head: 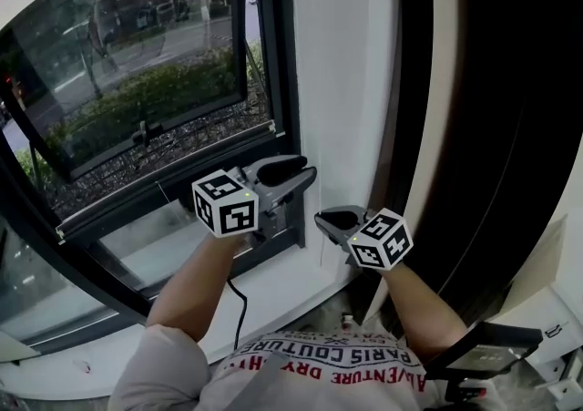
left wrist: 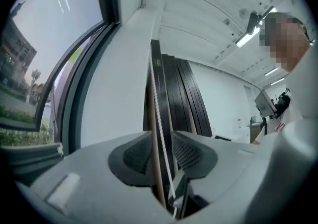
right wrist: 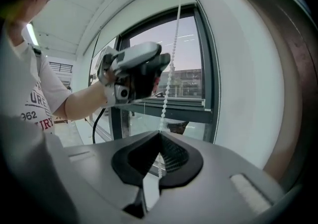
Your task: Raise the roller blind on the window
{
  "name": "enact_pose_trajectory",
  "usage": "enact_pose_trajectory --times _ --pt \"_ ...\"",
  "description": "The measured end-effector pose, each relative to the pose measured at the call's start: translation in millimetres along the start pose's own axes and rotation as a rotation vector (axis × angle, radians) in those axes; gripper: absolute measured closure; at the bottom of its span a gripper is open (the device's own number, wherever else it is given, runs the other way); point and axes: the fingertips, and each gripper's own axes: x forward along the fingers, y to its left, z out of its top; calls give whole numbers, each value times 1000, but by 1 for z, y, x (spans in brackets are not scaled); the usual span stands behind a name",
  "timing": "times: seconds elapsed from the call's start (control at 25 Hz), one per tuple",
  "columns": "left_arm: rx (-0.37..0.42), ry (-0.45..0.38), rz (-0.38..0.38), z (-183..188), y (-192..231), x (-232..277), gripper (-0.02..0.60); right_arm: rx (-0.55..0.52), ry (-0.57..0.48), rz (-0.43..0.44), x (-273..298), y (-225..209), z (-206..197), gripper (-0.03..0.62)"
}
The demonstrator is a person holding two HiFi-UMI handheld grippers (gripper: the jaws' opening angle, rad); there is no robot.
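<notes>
The blind's white bead chain (right wrist: 171, 64) hangs down the white wall strip beside the window (head: 137, 63). My right gripper (right wrist: 159, 156) is shut on the chain, which enters at the jaw tips and shows again below them. In the head view that gripper (head: 330, 218) sits low by the wall. My left gripper (head: 296, 172) is higher and to its left, also seen from the right gripper view (right wrist: 136, 69). Its jaws (left wrist: 161, 151) stand open, and the chain (left wrist: 158, 104) runs through the gap without being pressed. No blind fabric shows in any view.
A white sill (head: 273, 291) lies under the dark window frame, with a black cable (head: 239, 309) trailing over it. A white wall strip (head: 337, 81) and dark vertical panels (head: 510, 127) stand to the right. The person's arms and shirt fill the bottom of the head view.
</notes>
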Motion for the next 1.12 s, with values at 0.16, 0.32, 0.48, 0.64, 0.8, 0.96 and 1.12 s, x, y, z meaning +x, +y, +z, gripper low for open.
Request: enact_pose_trajectory --times 0.16,0.32,0.48,0.64,0.8,0.96,1.12 --pt "44 -42 -45 54 -10 15 451 -10 -5 11 0 15 2 588" --pt "77 -29 -42 72 -12 31 453 -12 -13 7 0 19 3 588" --pt "67 -31 -20 80 -6 34 465 -11 -13 -1 1 19 2 588" --pt "28 -45 -7 86 0 32 549 -10 -8 -5 1 17 2 588" --pt "-6 -56 -28 84 -1 34 560 -12 -2 -7 3 17 2 588" --pt "0 -45 -35 83 -2 33 565 -11 -4 -13 3 16 1 588" --pt "5 -53 -35 83 -5 30 566 0 -15 -16 1 16 -1 588"
